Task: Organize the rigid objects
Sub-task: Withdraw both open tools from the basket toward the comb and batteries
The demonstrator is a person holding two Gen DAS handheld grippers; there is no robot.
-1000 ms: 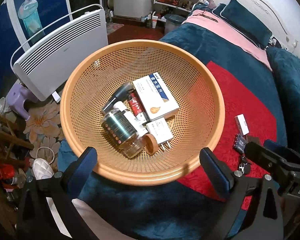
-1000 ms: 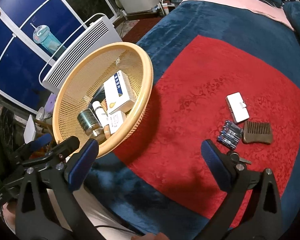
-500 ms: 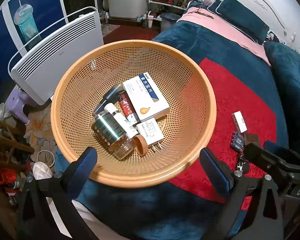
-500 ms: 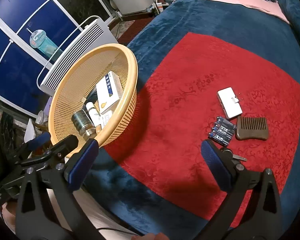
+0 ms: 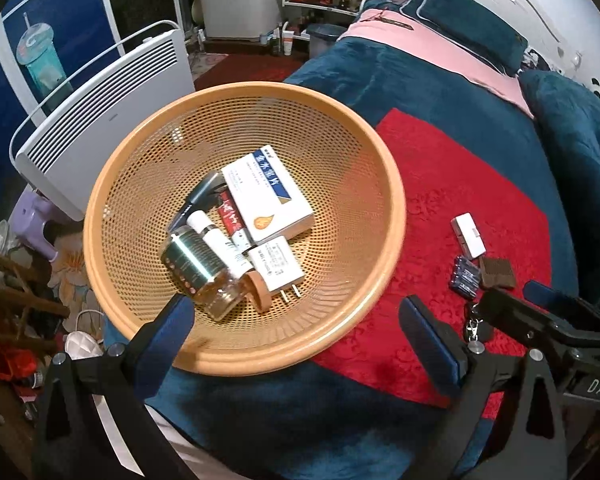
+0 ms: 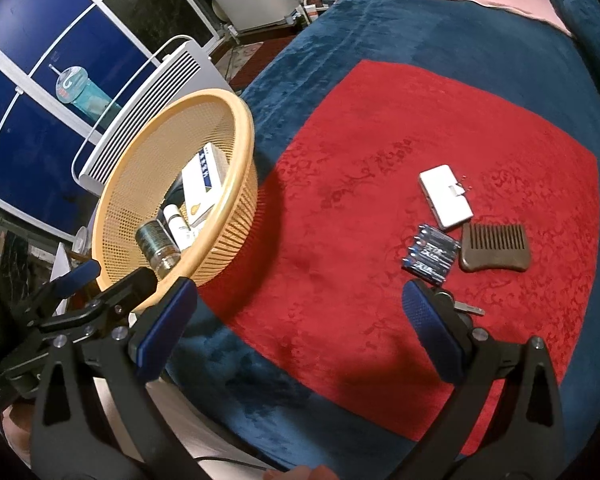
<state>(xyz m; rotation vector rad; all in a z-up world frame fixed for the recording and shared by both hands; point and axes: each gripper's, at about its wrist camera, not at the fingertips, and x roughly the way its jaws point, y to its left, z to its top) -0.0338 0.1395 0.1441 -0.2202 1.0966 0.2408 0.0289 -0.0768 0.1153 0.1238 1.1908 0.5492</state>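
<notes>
An orange mesh basket (image 5: 396,216) sits at the left edge of the bed. It holds a white box (image 5: 268,196), a glass jar (image 5: 196,268), a white charger plug (image 5: 276,268), a white tube (image 5: 216,240) and a red tube (image 5: 230,220). My left gripper (image 5: 294,320) hangs open and empty above the basket's near rim. On the red cloth (image 6: 340,240) lie a white case (image 6: 446,196), a pack of batteries (image 6: 432,254), a brown comb (image 6: 494,248) and a key (image 6: 466,309). My right gripper (image 6: 296,296) is open and empty over the cloth, with the key beside its right finger.
A white panel heater (image 5: 100,112) stands on the floor just left of the basket. Blue doors (image 6: 32,92) lie behind it. A teal blanket (image 5: 440,80) covers the bed, with pillows (image 5: 472,28) at the far end. Floor clutter lies at the lower left.
Both grippers have drawn back and to the right. The basket now looks smaller and further left in both views. Nothing was taken hold of.
</notes>
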